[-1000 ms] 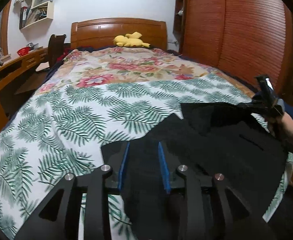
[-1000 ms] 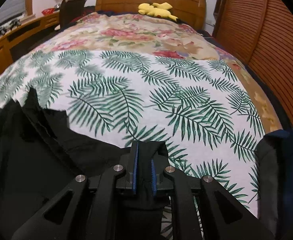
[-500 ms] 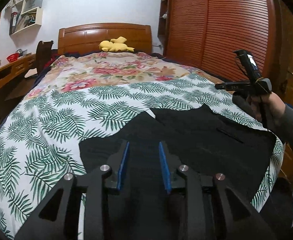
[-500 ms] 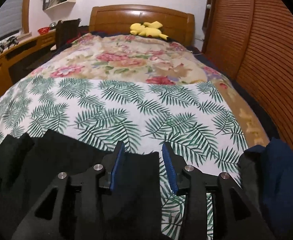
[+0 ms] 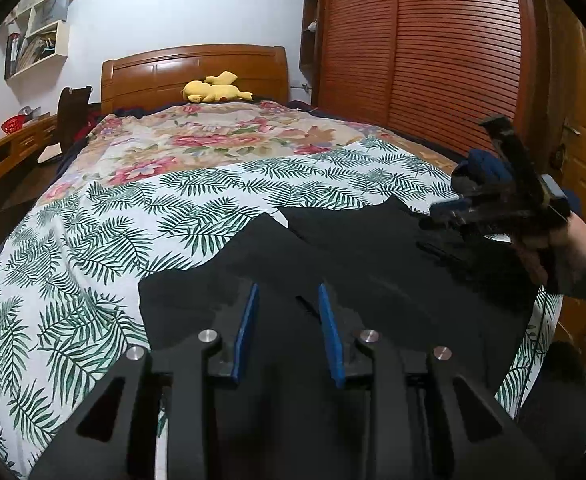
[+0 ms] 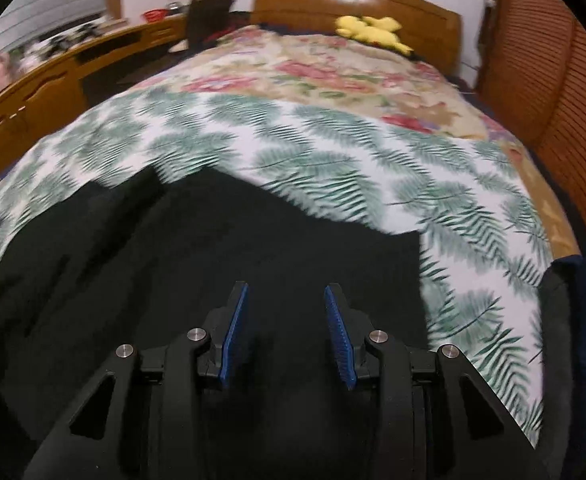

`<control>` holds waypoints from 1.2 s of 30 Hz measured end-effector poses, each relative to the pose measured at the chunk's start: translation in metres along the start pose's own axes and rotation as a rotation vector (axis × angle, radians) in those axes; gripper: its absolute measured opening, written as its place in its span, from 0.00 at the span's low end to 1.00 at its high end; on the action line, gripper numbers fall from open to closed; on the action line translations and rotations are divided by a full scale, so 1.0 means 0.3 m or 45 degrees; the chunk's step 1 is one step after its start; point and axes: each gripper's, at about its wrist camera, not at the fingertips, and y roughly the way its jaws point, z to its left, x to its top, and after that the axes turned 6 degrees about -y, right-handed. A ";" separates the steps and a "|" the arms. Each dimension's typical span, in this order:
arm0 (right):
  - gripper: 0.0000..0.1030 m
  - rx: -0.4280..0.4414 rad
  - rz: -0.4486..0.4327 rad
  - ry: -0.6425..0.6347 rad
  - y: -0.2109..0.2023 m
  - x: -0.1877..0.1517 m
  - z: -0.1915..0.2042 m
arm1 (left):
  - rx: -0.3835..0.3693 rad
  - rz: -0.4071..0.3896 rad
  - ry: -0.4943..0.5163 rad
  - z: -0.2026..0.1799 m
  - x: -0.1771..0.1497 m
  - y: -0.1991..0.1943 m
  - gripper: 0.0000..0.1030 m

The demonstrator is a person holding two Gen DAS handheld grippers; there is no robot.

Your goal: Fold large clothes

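No text, label, brand, number or sign can be read in either view. The books and folders on the wall shelf (image 5: 33,46) in the left wrist view are too small and too dim for any lettering on their spines to be made out, and much of the right wrist view is blurred.

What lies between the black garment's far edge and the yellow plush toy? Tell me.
Only bedding: the palm-leaf sheet, then the floral quilt, running from the black garment to the yellow plush toy. The left wrist view shows it sharpest.
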 end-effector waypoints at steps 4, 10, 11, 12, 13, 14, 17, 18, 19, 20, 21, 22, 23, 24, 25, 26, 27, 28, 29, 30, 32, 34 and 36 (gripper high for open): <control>0.38 0.089 0.009 -0.025 -0.035 -0.060 0.107 | -0.008 -0.003 0.010 -0.018 -0.003 -0.007 0.29; 0.38 0.139 0.050 -0.063 -0.053 -0.166 0.217 | -0.008 0.001 0.025 -0.038 -0.018 -0.013 0.30; 0.38 0.134 0.063 -0.066 -0.040 -0.180 0.225 | -0.007 0.003 0.027 -0.042 -0.021 -0.015 0.30; 0.38 0.123 0.081 -0.071 -0.022 -0.194 0.232 | -0.008 0.004 0.029 -0.048 -0.025 -0.017 0.30; 0.38 0.115 0.096 -0.076 0.004 -0.213 0.241 | -0.010 0.006 0.029 -0.053 -0.030 -0.018 0.30; 0.38 0.115 0.095 -0.072 0.021 -0.228 0.245 | -0.012 0.007 0.029 -0.058 -0.036 -0.022 0.30; 0.38 0.125 0.071 -0.017 0.028 -0.243 0.237 | -0.012 0.009 0.031 -0.077 -0.053 -0.031 0.30; 0.38 0.127 0.075 0.000 0.023 -0.240 0.232 | -0.013 0.009 0.030 -0.081 -0.057 -0.034 0.30; 0.38 0.125 0.077 0.009 0.015 -0.238 0.231 | -0.016 0.010 0.030 -0.088 -0.063 -0.038 0.31; 0.38 0.118 0.079 0.007 -0.001 -0.238 0.231 | -0.019 0.012 0.031 -0.096 -0.068 -0.042 0.31; 0.38 0.112 0.080 0.002 -0.011 -0.237 0.233 | -0.021 0.014 0.034 -0.106 -0.074 -0.046 0.31; 0.38 0.101 0.074 -0.005 -0.033 -0.241 0.235 | -0.024 0.014 0.042 -0.120 -0.080 -0.054 0.31; 0.38 0.099 0.067 -0.013 -0.059 -0.248 0.236 | -0.026 0.014 0.048 -0.129 -0.082 -0.059 0.31; 0.38 0.100 0.063 -0.017 -0.078 -0.255 0.235 | -0.029 0.014 0.052 -0.137 -0.085 -0.066 0.31; 0.38 0.097 0.060 -0.022 -0.107 -0.269 0.236 | -0.032 0.016 0.057 -0.148 -0.088 -0.073 0.31; 0.38 0.092 0.057 -0.027 -0.124 -0.279 0.235 | -0.034 0.017 0.059 -0.154 -0.089 -0.076 0.31; 0.38 0.084 0.057 -0.032 -0.143 -0.293 0.235 | -0.036 0.016 0.063 -0.164 -0.091 -0.082 0.31; 0.39 0.079 0.060 -0.034 -0.154 -0.305 0.233 | -0.039 0.014 0.065 -0.173 -0.095 -0.089 0.31; 0.39 0.074 0.071 -0.031 -0.161 -0.321 0.231 | -0.042 0.014 0.065 -0.180 -0.097 -0.093 0.31; 0.39 0.072 0.087 -0.020 -0.161 -0.334 0.229 | -0.043 0.015 0.067 -0.186 -0.098 -0.094 0.31; 0.39 0.081 0.111 0.022 -0.152 -0.365 0.227 | -0.044 0.019 0.075 -0.204 -0.108 -0.100 0.32; 0.39 0.072 0.100 0.026 -0.144 -0.380 0.234 | -0.048 0.024 0.076 -0.218 -0.117 -0.103 0.32; 0.39 0.060 0.082 0.036 -0.143 -0.388 0.238 | -0.057 0.031 0.070 -0.231 -0.127 -0.102 0.32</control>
